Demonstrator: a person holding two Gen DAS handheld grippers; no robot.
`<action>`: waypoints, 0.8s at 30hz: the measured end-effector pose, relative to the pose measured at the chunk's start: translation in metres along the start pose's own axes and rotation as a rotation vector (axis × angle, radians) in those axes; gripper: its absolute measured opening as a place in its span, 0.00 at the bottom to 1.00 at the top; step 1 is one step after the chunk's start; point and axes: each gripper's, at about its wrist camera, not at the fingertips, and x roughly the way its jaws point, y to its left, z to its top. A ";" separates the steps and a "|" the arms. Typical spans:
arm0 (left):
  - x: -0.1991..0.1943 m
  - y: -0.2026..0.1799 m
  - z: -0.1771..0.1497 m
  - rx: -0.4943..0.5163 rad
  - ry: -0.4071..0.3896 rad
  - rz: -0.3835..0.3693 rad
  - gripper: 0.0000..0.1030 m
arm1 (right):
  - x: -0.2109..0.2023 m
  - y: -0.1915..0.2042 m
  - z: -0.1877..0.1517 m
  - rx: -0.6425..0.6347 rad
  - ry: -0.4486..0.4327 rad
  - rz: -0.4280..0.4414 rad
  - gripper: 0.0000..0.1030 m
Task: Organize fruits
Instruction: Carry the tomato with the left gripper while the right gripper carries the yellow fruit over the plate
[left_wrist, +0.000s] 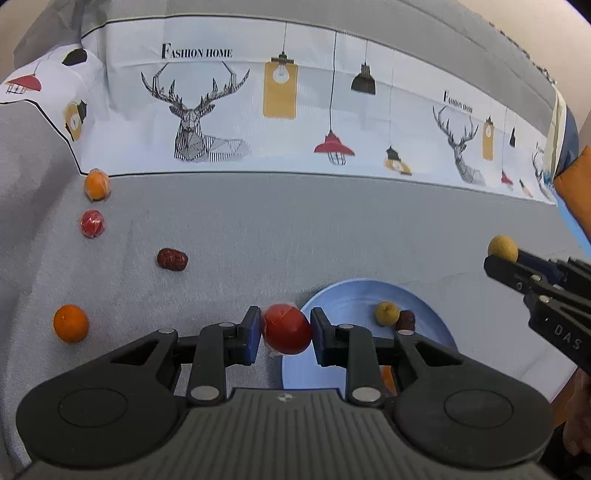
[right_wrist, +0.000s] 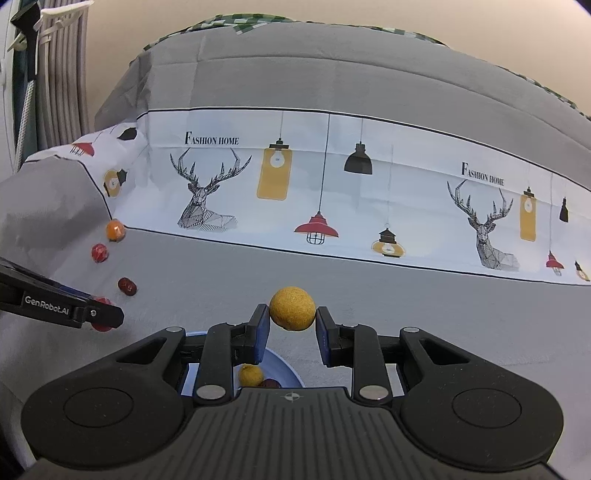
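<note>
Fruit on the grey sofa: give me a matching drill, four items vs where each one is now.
Items:
1. red fruit
2. large yellow fruit
3. small yellow fruit
4. red date

Places:
A. on the blue plate
B. loose on the grey cover
C. in the left gripper
D. in the right gripper

Pairs: 1-C, 2-D, 3-A, 4-B

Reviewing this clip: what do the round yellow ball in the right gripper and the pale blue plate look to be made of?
Round yellow ball: matte, finely speckled, grainy surface with no shine; looks like foam or cork-like fake fruit, though a real rough-skinned fruit is possible.
Pale blue plate: smooth, evenly coloured, soft sheen along the rim; probably plastic or glazed ceramic, and the look does not settle which.
</note>
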 end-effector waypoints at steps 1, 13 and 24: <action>0.002 0.000 -0.001 0.002 0.007 0.001 0.31 | 0.000 0.001 0.000 -0.008 0.001 0.002 0.28; 0.016 -0.009 -0.009 0.037 0.062 -0.052 0.31 | 0.011 0.021 0.000 -0.053 0.027 0.037 0.28; 0.018 -0.029 -0.018 0.150 0.073 -0.059 0.31 | 0.015 0.029 -0.002 -0.082 0.042 0.054 0.28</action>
